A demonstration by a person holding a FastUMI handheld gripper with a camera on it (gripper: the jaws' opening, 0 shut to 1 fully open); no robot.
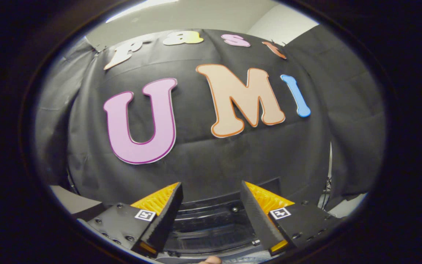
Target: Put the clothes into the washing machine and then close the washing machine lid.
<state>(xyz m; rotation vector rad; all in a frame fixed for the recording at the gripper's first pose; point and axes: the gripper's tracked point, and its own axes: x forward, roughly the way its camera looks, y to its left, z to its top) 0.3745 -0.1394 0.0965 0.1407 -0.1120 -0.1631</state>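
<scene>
Claw: fingers stand wide apart, nothing gripped between them; both tips point toward the booth wall.
Fingers: the left one and the right one rise from the lower part of the gripper view, each with a ribbed pad on its outer face and a small square marker on its base block.
Between the fingers: a dark, glossy, see-through curved panel with ridges running across it and a small round fastener near its top; this looks like the washing machine lid, seen from just above. Whether it is up or down, cannot tell.
Washing machine: a dark body edge shows just beyond the right finger, under the cloth; the drum is hidden.
Clothes: none made out among the things in sight.
Person: a fingertip pokes in below the panel, between the two finger bases.
Beyond the fingers: black cloth wall, creased, hanging close behind the machine.
Sides: pale surface low to the left of the cloth; a thin cable hangs at the right seam.
Above: light ceiling over the cloth's top edge.
</scene>
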